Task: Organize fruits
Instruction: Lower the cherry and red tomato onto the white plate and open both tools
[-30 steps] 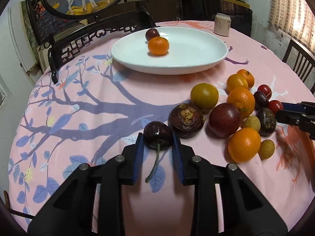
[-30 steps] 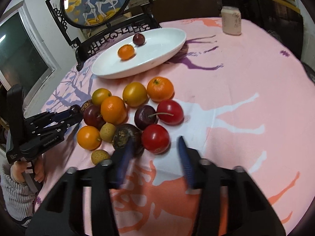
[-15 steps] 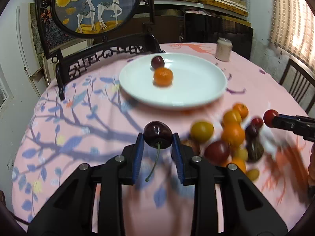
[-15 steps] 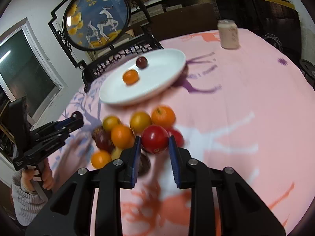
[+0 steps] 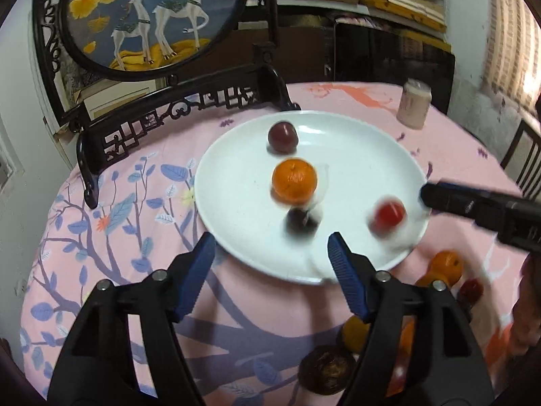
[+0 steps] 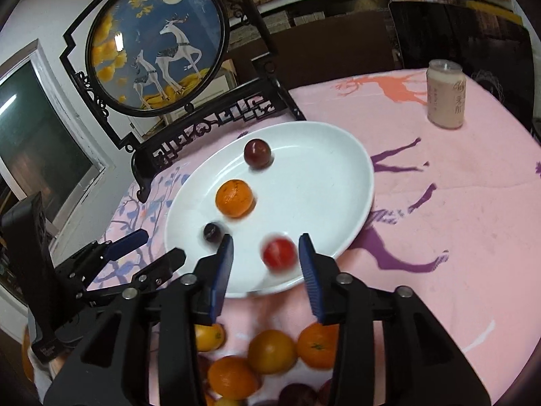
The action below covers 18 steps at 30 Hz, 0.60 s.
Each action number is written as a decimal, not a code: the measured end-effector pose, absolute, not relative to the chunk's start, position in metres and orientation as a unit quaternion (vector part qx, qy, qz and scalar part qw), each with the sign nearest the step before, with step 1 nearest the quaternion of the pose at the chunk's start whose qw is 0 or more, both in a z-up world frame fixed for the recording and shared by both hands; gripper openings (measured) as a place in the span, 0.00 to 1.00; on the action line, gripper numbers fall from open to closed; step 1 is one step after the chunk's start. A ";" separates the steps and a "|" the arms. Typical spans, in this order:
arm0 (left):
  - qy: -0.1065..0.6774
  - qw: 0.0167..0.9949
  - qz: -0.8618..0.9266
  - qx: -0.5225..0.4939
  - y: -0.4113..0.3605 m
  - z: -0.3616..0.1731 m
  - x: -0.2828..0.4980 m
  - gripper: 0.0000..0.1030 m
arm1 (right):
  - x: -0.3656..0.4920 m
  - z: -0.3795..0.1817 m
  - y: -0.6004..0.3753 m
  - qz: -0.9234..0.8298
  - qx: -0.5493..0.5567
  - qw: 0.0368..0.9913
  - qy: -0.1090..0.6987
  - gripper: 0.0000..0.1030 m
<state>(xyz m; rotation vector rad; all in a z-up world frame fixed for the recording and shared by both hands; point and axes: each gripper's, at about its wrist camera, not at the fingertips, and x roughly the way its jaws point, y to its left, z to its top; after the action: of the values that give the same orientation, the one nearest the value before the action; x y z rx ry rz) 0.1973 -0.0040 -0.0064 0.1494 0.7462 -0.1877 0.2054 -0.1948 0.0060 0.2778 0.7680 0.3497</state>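
White oval plate [image 5: 355,142] catches both drops: left gripper [image 5: 270,257] and right gripper [image 6: 265,260] fingers spreading, dark cherry [image 5: 301,221] and red cherry [image 6: 279,253] loose at six o'clock.

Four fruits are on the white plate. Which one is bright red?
The blurred red fruit at the plate's near edge, between the right tool's opening fingers. The others are an orange mandarin and two dark cherries.

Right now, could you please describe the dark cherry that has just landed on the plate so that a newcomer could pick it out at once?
Find the white plate on the pink tablecloth. Near its front edge, just below the mandarin, lies the dark cherry. It is the smallest and darkest of the four fruits there, near-black, unlike the bright red fruit beside it and the plum-coloured one at the back.
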 end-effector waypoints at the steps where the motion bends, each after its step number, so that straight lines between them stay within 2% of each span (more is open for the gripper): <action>1: 0.365 0.924 -0.088 0.074 -0.003 -0.008 0.196 0.72 | 0.202 0.008 -0.199 0.164 0.132 0.907 0.365 0.42; 2: 0.366 0.924 -0.086 0.073 -0.001 -0.008 0.195 0.78 | 0.200 0.009 -0.203 0.161 0.133 0.909 0.361 0.45; 3: 0.366 0.924 -0.085 0.071 0.001 -0.009 0.193 0.82 | 0.196 0.011 -0.207 0.160 0.135 0.910 0.357 0.52; 4: 0.362 0.926 -0.082 0.071 0.003 -0.009 0.188 0.84 | 0.191 0.012 -0.212 0.159 0.140 0.911 0.353 0.67; 5: 0.359 0.927 -0.079 0.072 0.004 -0.008 0.185 0.86 | 0.184 0.013 -0.216 0.157 0.147 0.912 0.349 0.72; 6: 0.355 0.929 -0.076 0.074 0.004 -0.008 0.181 0.89 | 0.180 0.014 -0.219 0.154 0.152 0.912 0.347 0.86; 7: 0.350 0.931 -0.072 0.075 0.005 -0.008 0.176 0.90 | 0.172 0.014 -0.223 0.151 0.158 0.913 0.344 0.91; 11: 0.357 0.928 -0.073 0.078 0.006 -0.016 0.160 0.93 | 0.142 0.018 -0.229 0.157 0.152 0.925 0.311 0.98; 14: 0.364 0.924 -0.074 0.091 0.006 -0.023 0.144 0.93 | 0.114 0.017 -0.234 0.168 0.137 0.935 0.281 0.99; 18: 0.358 0.926 -0.076 0.093 0.010 -0.023 0.122 0.97 | 0.095 0.010 -0.240 0.164 0.141 0.933 0.288 0.99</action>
<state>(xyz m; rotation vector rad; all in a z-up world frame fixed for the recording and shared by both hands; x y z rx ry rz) 0.1225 0.0098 -0.0234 0.1910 0.7344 -0.1556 0.0950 -0.2400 0.0102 0.2875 0.5894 0.3365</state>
